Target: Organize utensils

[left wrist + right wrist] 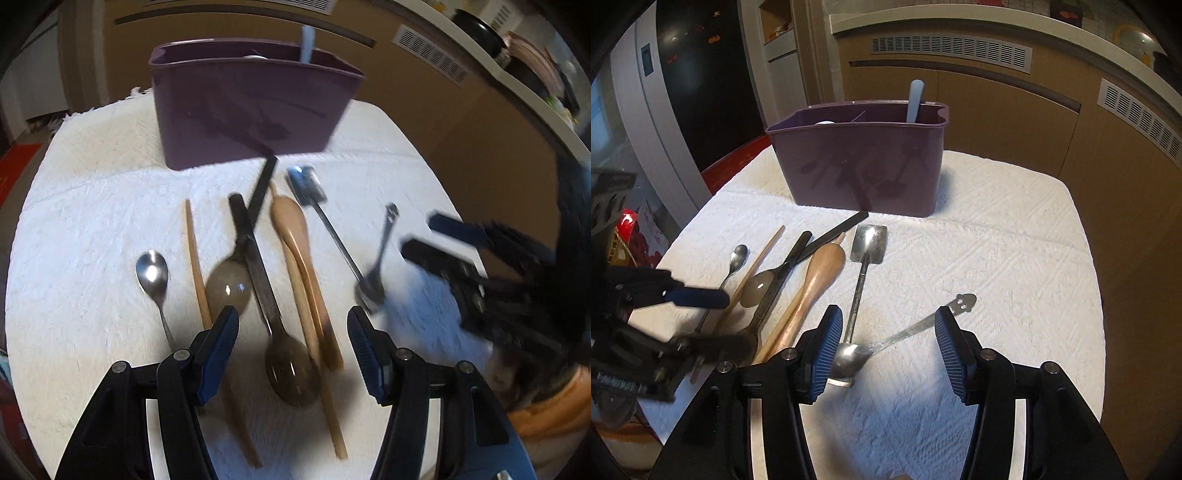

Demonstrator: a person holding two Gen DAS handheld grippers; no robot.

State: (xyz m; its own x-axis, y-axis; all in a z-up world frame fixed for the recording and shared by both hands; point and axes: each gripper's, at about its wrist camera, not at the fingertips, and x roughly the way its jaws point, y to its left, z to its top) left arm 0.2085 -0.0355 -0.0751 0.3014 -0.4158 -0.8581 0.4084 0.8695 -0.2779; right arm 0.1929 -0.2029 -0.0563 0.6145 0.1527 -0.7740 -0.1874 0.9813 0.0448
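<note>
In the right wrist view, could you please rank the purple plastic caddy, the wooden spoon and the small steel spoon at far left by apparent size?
1. Purple plastic caddy, largest.
2. Wooden spoon.
3. Small steel spoon, smallest, though partly hidden by the left tool.

We see a white cloth (997, 258) with a rough, quilted weave covering the table. The purple caddy (860, 170) at the far side looks like glossy plastic, mirroring the utensils. The wooden spoon (820, 269) is smooth, matt wood, as is the chopstick (195, 266). The small teaspoon (152, 275) and flat scoop (868, 243) are shiny metal. The translucent spoon (229, 286) looks like smooth smoky plastic. Both hand-held gripper pads (827, 354) are ribbed blue rubber on matt black plastic.
</note>
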